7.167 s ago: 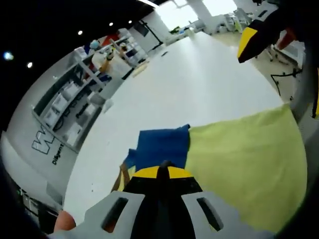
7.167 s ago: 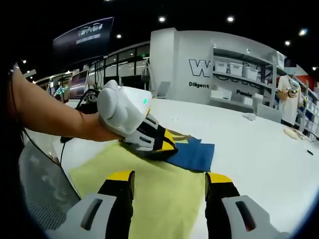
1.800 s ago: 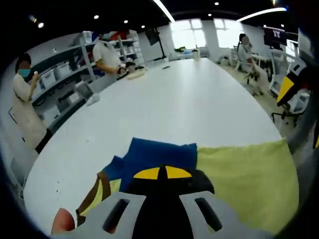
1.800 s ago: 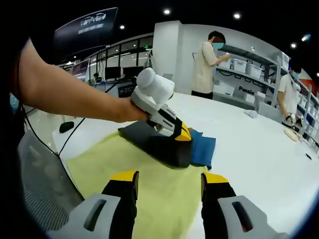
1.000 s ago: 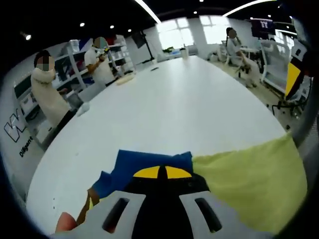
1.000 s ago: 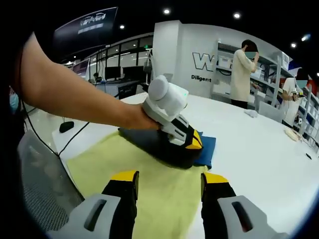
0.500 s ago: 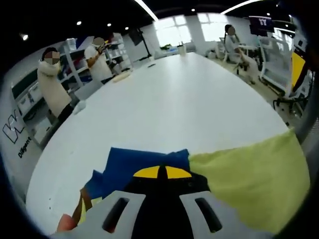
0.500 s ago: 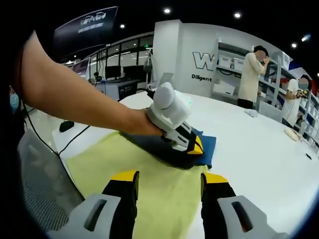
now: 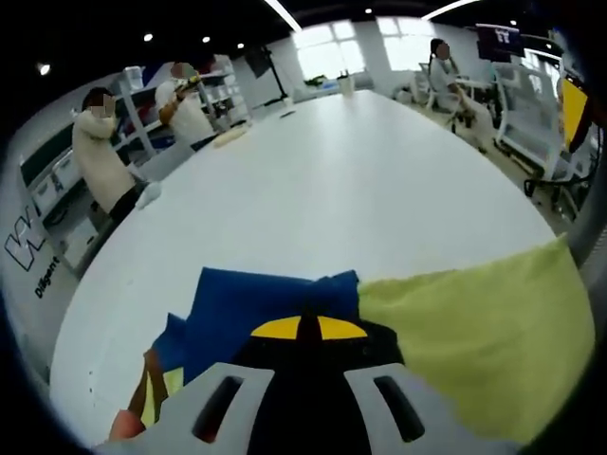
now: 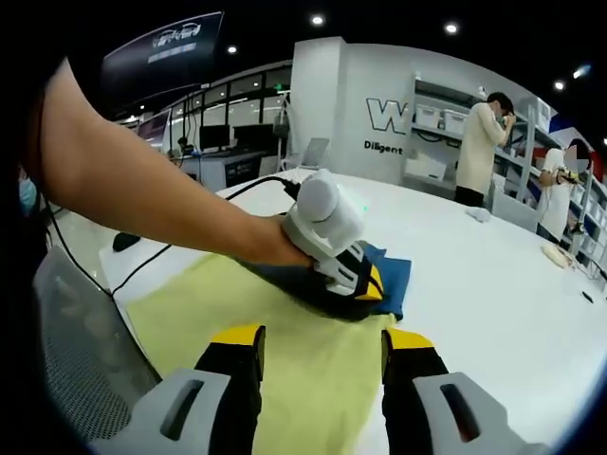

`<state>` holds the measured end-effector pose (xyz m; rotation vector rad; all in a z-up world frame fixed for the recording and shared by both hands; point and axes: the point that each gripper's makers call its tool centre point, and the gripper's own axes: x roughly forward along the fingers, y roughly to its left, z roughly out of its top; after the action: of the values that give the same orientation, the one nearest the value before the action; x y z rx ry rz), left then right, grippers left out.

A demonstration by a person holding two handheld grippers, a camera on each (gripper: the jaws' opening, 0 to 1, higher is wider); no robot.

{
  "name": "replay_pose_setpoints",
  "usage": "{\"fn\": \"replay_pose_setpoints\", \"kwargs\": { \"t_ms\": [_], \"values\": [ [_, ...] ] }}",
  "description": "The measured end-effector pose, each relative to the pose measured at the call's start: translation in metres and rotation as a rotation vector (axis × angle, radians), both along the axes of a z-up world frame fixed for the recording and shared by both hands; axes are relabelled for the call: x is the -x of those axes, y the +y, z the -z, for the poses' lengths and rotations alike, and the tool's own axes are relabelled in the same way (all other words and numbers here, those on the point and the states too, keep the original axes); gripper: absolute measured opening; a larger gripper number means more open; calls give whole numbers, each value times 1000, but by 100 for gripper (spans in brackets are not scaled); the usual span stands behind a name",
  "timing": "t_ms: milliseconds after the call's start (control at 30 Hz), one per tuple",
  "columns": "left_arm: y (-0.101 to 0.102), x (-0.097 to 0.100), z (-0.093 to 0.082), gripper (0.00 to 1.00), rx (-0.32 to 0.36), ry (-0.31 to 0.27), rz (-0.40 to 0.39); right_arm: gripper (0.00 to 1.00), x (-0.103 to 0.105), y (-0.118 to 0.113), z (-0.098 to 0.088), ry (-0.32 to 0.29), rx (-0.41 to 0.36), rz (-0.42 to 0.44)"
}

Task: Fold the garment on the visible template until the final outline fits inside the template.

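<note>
Here the left gripper (image 10: 365,284) presses its closed fingers onto the blue garment (image 10: 391,273), seemingly pinching it, on the yellow template (image 10: 285,365) near the desk (image 10: 493,303) edge; the right gripper (image 10: 318,355) hovers with fingers spread, holding nothing.

The left gripper (image 10: 365,284), gripped by a bare forearm (image 10: 133,190) reaching in from the left, tilts downward with its yellow-tipped jaws closed together. The right gripper (image 10: 321,351) is held level, jaws spread wide apart.

A long white tabletop (image 9: 360,171) runs toward bright windows (image 9: 327,52). Shelving (image 10: 446,123) lines a white wall with dark lettering (image 10: 384,118); ceiling spotlights (image 10: 318,20) glow overhead.
</note>
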<state>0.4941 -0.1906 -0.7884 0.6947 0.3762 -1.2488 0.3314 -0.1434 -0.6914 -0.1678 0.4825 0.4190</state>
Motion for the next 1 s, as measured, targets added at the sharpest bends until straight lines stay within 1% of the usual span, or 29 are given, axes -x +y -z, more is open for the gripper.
{"fn": "replay_pose_setpoints", "kwargs": {
  "t_ms": [200, 400, 600, 700, 800, 1000],
  "values": [
    [0, -1, 6, 3, -12, 6, -11, 50, 0, 0, 1, 1, 1, 0],
    [0, -3, 3, 4, -3, 10, -21, 50, 0, -1, 1, 2, 3, 1],
    [7, -7, -11, 8, 37, 22, -57, 50, 0, 0, 1, 3, 6, -1],
    [10, -7, -21, 8, 65, 20, -73, 50, 0, 0, 1, 3, 6, -3],
    [14, -6, -29, 9, 78, 14, -78, 50, 0, 0, 1, 0, 8, -5],
    [29, -2, -48, 10, 123, 3, -109, 50, 1, 2, 1, -1, 15, -15]
  ]
}}
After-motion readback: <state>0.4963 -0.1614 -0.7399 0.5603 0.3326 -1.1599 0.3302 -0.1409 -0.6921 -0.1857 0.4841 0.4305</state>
